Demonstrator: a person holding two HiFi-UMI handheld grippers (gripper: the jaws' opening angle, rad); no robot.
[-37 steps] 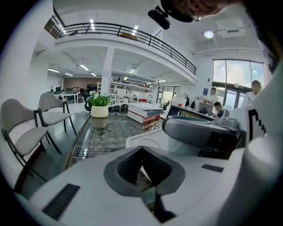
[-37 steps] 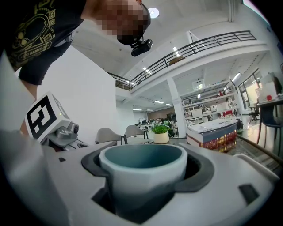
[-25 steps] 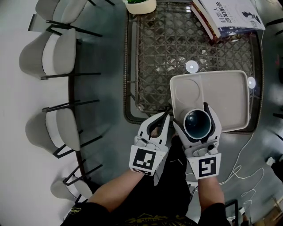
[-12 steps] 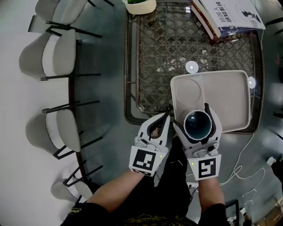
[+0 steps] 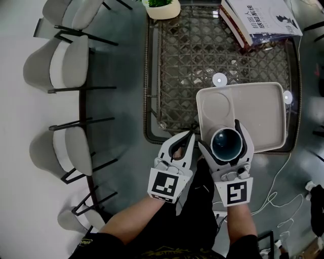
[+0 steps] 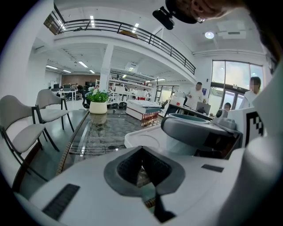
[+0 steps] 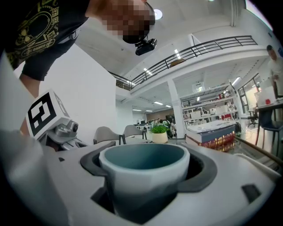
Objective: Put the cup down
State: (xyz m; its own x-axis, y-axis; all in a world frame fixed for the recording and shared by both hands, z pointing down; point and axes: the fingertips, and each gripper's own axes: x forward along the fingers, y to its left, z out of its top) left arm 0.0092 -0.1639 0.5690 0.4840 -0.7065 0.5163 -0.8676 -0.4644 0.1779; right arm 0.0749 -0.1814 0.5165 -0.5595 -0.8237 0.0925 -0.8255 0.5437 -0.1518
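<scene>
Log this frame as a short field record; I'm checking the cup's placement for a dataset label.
cup: upright, over the near edge of the tray; resting or not, cannot tell
right gripper: fingers closed on the cup, just opening slightly
left gripper: fingers shut, empty, left of the tray
tray: white, on the glass table
far end of table: books, potted plant

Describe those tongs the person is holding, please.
The left tongs and right tongs are white, with dark grey padded hollows and a cube bearing black square markers. Short black sleeves. The right jaws have just been opening, cup between them.
</scene>
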